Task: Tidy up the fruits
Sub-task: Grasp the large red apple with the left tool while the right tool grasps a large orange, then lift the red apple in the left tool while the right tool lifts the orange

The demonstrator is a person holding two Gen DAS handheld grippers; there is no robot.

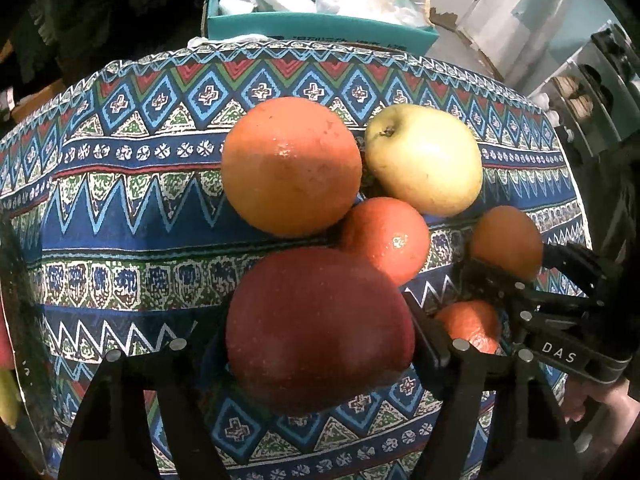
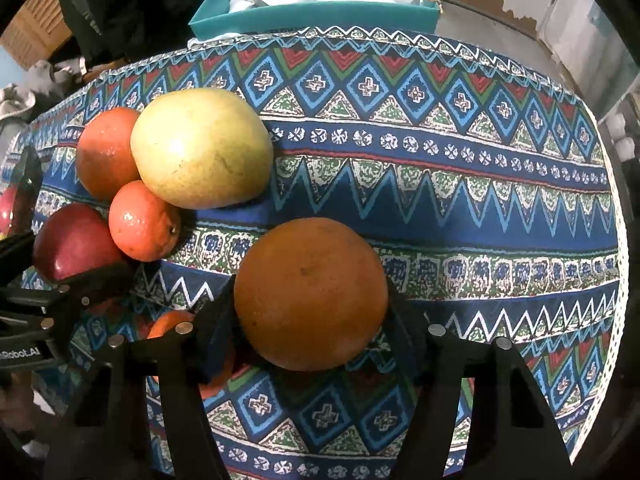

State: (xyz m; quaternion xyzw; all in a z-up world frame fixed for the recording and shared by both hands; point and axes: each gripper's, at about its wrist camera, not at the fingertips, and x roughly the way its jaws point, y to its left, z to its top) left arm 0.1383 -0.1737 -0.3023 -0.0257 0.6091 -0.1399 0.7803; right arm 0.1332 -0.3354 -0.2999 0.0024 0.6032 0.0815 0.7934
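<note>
A red apple (image 1: 320,328) sits between the fingers of my left gripper (image 1: 320,342), whose pads press on both of its sides on the patterned tablecloth (image 1: 120,208). My right gripper (image 2: 310,320) is shut on a dull orange (image 2: 310,292), one pad on each side of it. Between the two lie a big orange (image 1: 290,166), a yellow apple (image 1: 424,158) and a small mandarin (image 1: 386,240), all touching. A second mandarin (image 1: 470,326) is half hidden behind the left gripper's right finger. The right wrist view shows the left gripper (image 2: 60,264) on the red apple (image 2: 76,240).
A teal box (image 1: 320,28) stuffed with plastic bags stands just beyond the table's far edge. The round table's cloth (image 2: 480,208) stretches bare to the right of the dull orange. A hand (image 1: 600,404) holds the right gripper's handle.
</note>
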